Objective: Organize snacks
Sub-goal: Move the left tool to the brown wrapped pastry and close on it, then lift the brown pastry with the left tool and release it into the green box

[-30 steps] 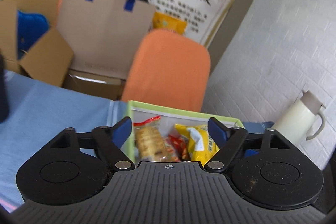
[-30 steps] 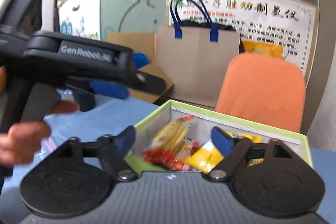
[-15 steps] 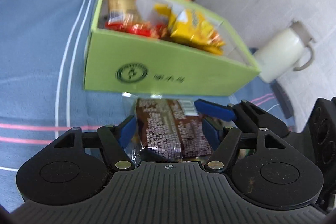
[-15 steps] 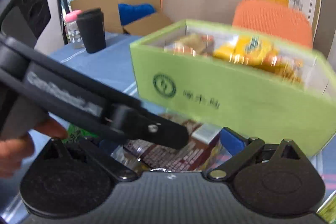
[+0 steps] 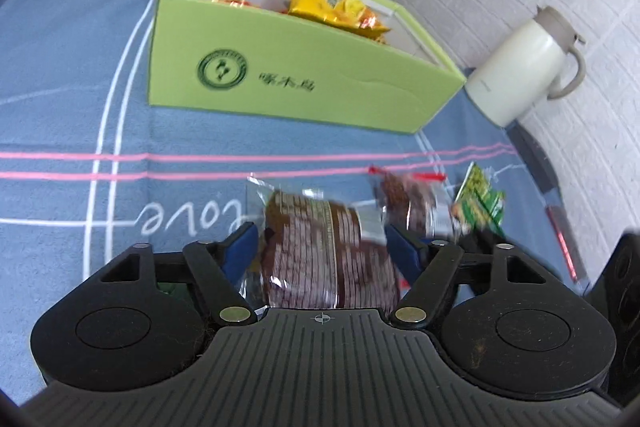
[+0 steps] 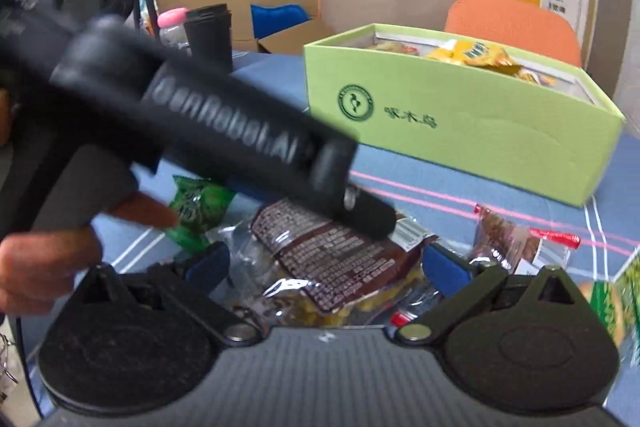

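Observation:
A brown snack packet (image 5: 316, 227) lies on the blue tablecloth (image 5: 60, 67) in front of the green box (image 5: 304, 83), which holds yellow and orange packets. My left gripper (image 5: 322, 247) is shut on it, one blue pad against each side. In the right wrist view the left gripper (image 6: 360, 215) reaches down onto that brown packet (image 6: 328, 255), which rests on other clear-wrapped snacks. My right gripper (image 6: 326, 267) hovers over the same pile. Its jaws are opening and its pads touch nothing. A hand (image 6: 48, 259) holds the left gripper's grip.
Loose snacks lie around: a red-edged packet (image 6: 508, 239), a green packet (image 6: 196, 211) and another green one (image 5: 478, 203). A white thermos (image 5: 520, 67) stands right of the box. A black cup (image 6: 208, 31) and a pink-lidded bottle (image 6: 172, 23) stand far left. An orange chair (image 6: 512, 27) is behind.
Both grippers dropped from box height to the tabletop pile. The left jaws narrowed around the brown packet. The right jaws spread wider.

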Demonstrator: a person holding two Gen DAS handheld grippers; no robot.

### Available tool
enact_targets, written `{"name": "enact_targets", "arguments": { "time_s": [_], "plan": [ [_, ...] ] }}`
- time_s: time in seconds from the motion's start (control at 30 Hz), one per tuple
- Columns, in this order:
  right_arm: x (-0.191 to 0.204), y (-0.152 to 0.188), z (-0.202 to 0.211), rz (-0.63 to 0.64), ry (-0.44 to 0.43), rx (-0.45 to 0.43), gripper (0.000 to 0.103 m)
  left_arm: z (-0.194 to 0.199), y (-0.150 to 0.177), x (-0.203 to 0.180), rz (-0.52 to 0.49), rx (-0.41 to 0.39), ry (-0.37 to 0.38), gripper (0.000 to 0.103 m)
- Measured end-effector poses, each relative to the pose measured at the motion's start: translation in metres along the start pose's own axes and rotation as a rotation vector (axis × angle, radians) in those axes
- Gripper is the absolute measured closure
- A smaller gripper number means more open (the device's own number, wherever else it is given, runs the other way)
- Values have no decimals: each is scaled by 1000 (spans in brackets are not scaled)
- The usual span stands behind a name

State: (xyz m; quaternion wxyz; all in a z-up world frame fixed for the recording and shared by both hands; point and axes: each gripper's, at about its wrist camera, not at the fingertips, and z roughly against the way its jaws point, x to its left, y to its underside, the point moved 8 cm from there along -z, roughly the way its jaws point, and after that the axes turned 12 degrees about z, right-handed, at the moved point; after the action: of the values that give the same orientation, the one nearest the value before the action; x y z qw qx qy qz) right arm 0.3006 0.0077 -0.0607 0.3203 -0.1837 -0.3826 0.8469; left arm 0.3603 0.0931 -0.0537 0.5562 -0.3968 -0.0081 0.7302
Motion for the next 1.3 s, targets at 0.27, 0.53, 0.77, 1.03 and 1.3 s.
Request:
{"name": "enact_targets", "arguments": {
  "time_s": [0.27,0.53,0.77,1.03,1.3],
  "plan": [
    [11,38,50,-69,-9,-41,2,49,13,22,131,-76,-31,51],
    [18,24,28,-104,-107,-47,2,43,9,23,143,-82,-16,49],
    [10,9,7,-98,-108,-43,2,7,2,18,75,6,-27,48],
    [-18,0,-11,-69,-56,-28,2,8,-7,29,64,-16,-38,44],
    [-11,4,-31,32,-54,6,1,-2,0,25,8,-16,-45,41]
  ]
}}
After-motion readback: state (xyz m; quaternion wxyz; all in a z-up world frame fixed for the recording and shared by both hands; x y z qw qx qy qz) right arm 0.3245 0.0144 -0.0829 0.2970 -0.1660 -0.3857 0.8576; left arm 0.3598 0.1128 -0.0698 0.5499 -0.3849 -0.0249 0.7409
